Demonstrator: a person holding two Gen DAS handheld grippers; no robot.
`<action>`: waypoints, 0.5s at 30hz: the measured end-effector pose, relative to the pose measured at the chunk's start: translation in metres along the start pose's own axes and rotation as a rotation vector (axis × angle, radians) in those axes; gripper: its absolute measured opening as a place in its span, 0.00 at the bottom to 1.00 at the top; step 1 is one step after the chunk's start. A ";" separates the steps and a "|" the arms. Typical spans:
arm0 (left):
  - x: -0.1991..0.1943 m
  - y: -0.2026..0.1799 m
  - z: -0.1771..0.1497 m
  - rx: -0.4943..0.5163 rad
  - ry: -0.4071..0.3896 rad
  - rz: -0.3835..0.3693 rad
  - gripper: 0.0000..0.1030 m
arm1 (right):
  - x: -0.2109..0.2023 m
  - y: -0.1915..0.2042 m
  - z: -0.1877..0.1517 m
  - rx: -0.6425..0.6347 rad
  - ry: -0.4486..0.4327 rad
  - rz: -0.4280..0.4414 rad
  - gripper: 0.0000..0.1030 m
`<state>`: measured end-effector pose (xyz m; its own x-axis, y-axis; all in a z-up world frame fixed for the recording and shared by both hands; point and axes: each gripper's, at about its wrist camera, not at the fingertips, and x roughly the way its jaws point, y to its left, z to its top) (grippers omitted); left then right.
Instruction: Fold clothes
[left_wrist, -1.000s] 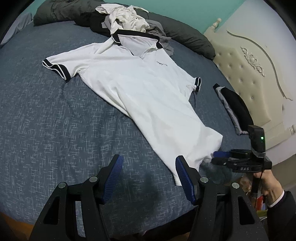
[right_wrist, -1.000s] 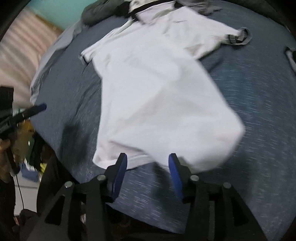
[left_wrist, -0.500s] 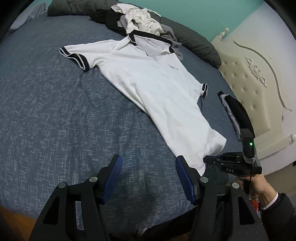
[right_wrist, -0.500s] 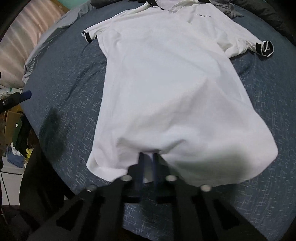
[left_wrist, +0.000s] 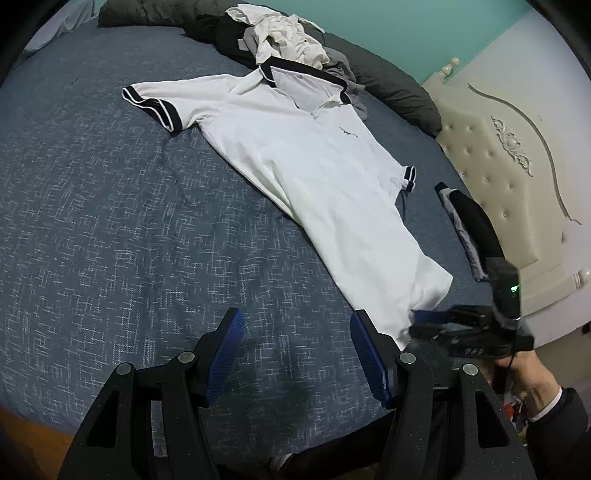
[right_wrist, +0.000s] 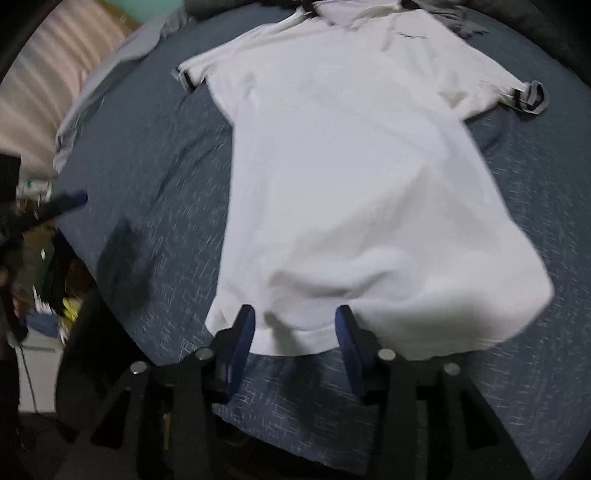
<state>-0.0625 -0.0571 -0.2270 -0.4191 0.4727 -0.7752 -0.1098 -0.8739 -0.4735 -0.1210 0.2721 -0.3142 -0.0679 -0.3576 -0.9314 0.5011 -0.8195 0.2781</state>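
Note:
A white polo shirt (left_wrist: 314, 173) with black collar and sleeve bands lies face up and spread flat on the blue bedspread (left_wrist: 110, 221); its hem is nearest me. In the right wrist view my right gripper (right_wrist: 294, 317) sits at the hem of the shirt (right_wrist: 351, 166). Its jaws are opening, and the hem edge lies loose between the blue pads without being pressed. My left gripper (left_wrist: 297, 321) stands open over bare bedspread, just left of the shirt's lower corner, with nothing between its fingers. The right gripper (left_wrist: 424, 317) also shows at that corner in the left wrist view.
A heap of unfolded clothes (left_wrist: 280, 40) and a dark grey pillow (left_wrist: 399, 96) lie beyond the collar. A black and grey garment (left_wrist: 469, 229) rests by the cream headboard (left_wrist: 498, 155). The bed's near edge runs just below both grippers.
The right gripper went from open to shut on the shirt's hem, drew it toward the bed edge, and has let it go. The left gripper drifted slightly and stayed open.

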 end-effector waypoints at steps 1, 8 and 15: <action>-0.001 -0.001 -0.001 0.003 -0.001 0.000 0.62 | 0.006 0.004 0.001 -0.006 0.008 0.001 0.44; -0.009 0.001 -0.002 0.000 -0.015 0.005 0.62 | 0.024 0.011 -0.001 -0.036 0.024 -0.014 0.05; -0.001 0.002 -0.001 -0.001 0.001 0.015 0.62 | -0.023 0.002 0.006 -0.014 -0.080 0.033 0.03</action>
<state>-0.0613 -0.0590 -0.2271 -0.4201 0.4595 -0.7826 -0.1023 -0.8808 -0.4622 -0.1236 0.2758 -0.2905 -0.1196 -0.4196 -0.8998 0.5164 -0.8004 0.3045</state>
